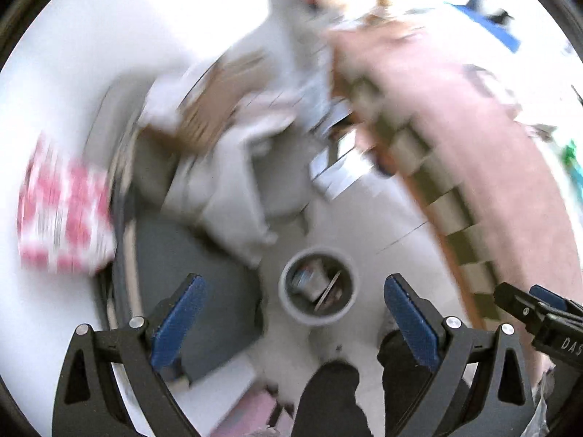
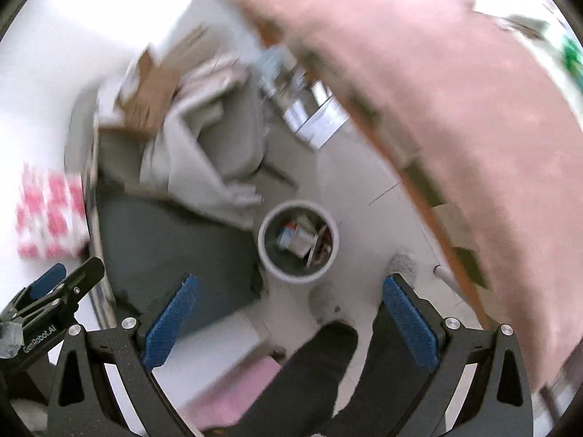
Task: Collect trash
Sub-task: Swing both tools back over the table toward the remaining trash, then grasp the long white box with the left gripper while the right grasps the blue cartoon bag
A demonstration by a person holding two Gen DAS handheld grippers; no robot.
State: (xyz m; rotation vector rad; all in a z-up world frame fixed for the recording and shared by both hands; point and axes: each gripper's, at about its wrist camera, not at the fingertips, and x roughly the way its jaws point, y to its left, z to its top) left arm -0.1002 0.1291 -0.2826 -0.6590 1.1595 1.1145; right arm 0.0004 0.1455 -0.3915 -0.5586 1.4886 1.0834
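Fingers of left gripper (image 1: 295, 318) and right gripper (image 2: 289, 315) are spread wide, nothing held. Bin (image 2: 298, 242) sits just ahead, between the fingers, holding light crumpled wrappers (image 2: 297, 238). Such soft, easily crushed scraps are best pinched mid-fold.

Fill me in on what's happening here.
A person holds a gripper in each hand above a round grey trash bin on the floor, which already has scraps in it. The left gripper and the right gripper both have their jaws wide apart with nothing between them. The views are blurred. A pink-and-white patterned item lies off to the side, and a pink cover fills the right.
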